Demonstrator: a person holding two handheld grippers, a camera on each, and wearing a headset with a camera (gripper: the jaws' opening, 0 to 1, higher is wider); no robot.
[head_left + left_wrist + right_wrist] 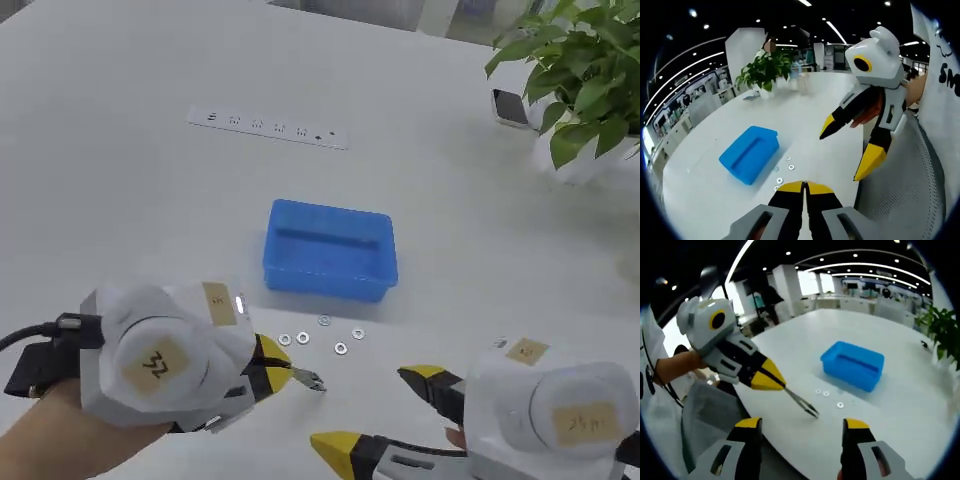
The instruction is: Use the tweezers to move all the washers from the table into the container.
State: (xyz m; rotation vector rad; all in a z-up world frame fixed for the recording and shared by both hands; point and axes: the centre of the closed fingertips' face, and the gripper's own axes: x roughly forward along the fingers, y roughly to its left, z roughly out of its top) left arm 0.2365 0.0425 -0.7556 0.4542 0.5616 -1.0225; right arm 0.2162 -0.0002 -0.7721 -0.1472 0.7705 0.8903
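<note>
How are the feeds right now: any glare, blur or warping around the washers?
Head view: even light, no glare, washers sharp with faint shadows. Left gripper view: heavy fisheye bend, washers tiny. Right gripper view: table curves, tweezers crisp, ceiling lights bright.

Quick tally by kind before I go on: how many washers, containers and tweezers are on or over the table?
washers, all loose on the table: 5
container, blue: 1
tweezers: 1
Total: 7

Blue container point(330, 250), silver washers point(341, 348), white table point(120, 220)
</note>
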